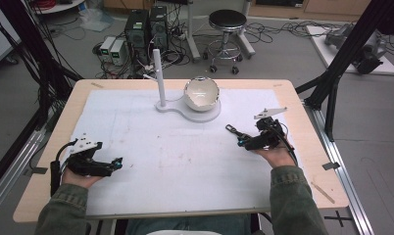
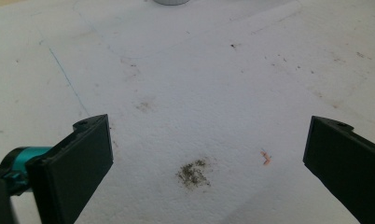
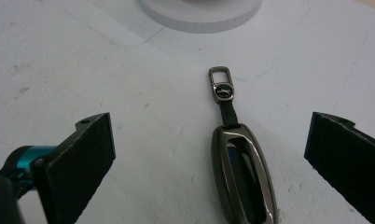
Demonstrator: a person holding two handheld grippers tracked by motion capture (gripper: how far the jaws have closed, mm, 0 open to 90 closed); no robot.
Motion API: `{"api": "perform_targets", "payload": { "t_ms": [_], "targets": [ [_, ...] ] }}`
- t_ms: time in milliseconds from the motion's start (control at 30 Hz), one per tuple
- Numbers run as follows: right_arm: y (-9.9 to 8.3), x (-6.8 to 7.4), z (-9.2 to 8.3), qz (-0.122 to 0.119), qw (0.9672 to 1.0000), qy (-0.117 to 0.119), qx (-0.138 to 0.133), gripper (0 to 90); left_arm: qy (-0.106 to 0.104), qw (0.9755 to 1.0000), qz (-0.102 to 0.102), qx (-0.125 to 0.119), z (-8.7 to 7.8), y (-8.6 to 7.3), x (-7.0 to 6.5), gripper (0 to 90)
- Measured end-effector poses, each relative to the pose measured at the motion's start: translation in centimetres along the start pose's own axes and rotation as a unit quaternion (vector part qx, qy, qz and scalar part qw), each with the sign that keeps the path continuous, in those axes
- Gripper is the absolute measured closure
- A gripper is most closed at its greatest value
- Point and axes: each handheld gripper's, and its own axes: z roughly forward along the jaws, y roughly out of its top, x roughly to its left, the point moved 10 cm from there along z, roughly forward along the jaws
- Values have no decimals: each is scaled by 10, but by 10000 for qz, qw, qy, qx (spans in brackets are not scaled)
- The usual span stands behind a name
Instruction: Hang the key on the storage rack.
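— Sleeves come in at the bottom of the high view; each hand rests on the tabletop (image 1: 136, 98). Is anything done?

— Not yet, I judge. The key fob (image 3: 241, 163) lies flat between the wide jaws of the right hand-held gripper (image 3: 209, 154), untouched.

— And the left hand-held gripper (image 2: 204, 154)?

— Wide open too, over bare cover, holding nothing.

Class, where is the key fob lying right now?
The key fob lies flat on the white mat, between the open right gripper jaws, its ring end pointing toward the round white stand base.
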Motion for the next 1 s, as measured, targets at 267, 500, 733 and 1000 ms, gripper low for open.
{"api": "perform_targets", "payload": {
  "t_ms": [267, 500, 733, 1000],
  "targets": [
    [14, 1, 18, -165, 9992, 91, 341, 7, -14, 10000, 18, 14, 0, 0, 0, 18],
    [18, -6, 30, -97, 9978, 292, 584, 7, -30, 9999, 84, 53, 2, -1, -1, 18],
    [16, -14, 44, -68, 9947, 428, 933, 7, -18, 10000, 75, 58, 2, -1, -1, 18],
    [18, -23, 52, 34, 9909, 543, 1228, 7, -16, 9999, 116, 37, 1, -1, -2, 18]
  ]
}}
